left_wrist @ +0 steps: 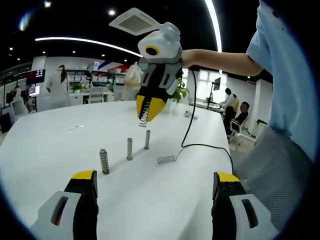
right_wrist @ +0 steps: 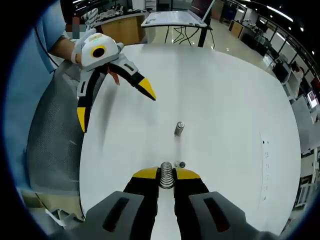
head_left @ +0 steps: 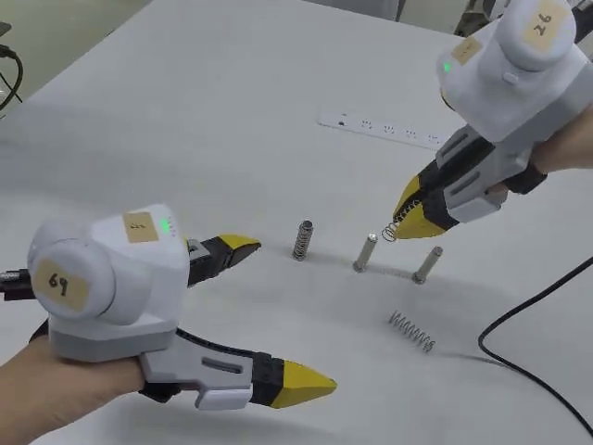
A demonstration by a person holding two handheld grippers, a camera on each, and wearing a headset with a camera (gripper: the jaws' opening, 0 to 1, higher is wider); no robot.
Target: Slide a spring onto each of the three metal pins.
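Right gripper (head_left: 405,218): jaws clamped on a held spring (head_left: 390,230), pinched near its upper end, lower coils hanging free below the yellow tips. Left gripper (head_left: 287,312): jaws wide apart, nothing between them, low over the table (head_left: 185,111) on the near side, well apart from the work. Step in hand, as I read it: second spring of three. Leftmost pin (head_left: 303,239) in the head view already wears a fitted spring (left_wrist: 104,161), its coils covering most of the pin. Middle pin (head_left: 365,251) is bare; the held spring hangs just above and beside its top, not yet over it. Rightmost pin (head_left: 427,264) is bare too. Loose spring (head_left: 410,331) lies flat on the table nearer the person, apart from the pins. Next move likely calls for setting the held spring's open lower end square over the middle pin's tip, axis in line with the pin, then lowering and releasing. Springs are thin grey wire, short, with open coils, probably soft enough to bend off line if pushed down crooked.
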